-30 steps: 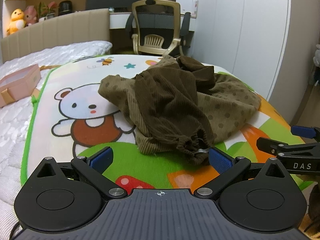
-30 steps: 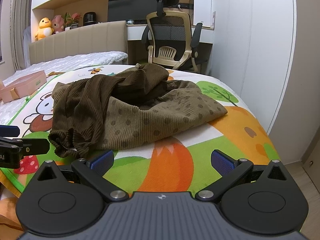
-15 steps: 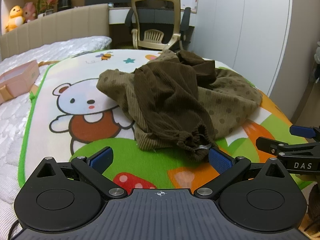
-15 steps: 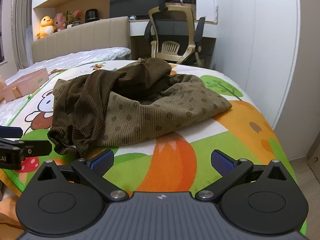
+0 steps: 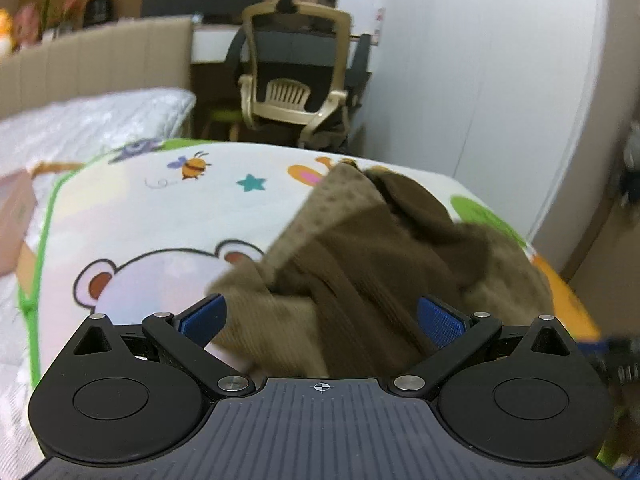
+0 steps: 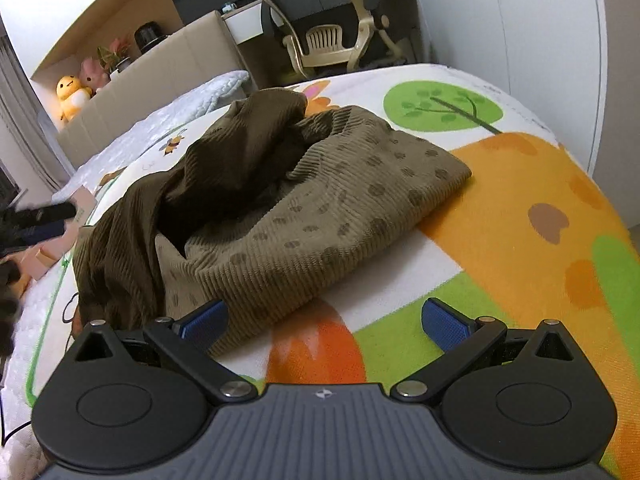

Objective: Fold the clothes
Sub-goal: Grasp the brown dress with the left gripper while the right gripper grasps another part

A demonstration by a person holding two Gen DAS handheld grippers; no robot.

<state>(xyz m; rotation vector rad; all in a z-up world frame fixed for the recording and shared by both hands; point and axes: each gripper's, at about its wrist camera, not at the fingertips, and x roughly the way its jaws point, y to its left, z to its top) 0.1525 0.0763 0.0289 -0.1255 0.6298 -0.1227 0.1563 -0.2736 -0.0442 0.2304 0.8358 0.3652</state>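
A crumpled brown corduroy garment, part dark brown and part lighter with dots, lies in a heap on the cartoon-print play mat. In the left wrist view the garment fills the space between my open left gripper's blue pads, which sit around its near edge. My right gripper is open; its left pad is at the garment's near hem and the rest is over bare mat. The left gripper also shows in the right wrist view.
An office chair and a desk stand beyond the bed's far end. A white wardrobe runs along the right. A pink box lies on the quilt at left. A beige headboard with plush toys is behind.
Both grippers have moved forward and tilted down over the bed. The left one now has the garment between its open pads; the right one has reached the garment's near hem.
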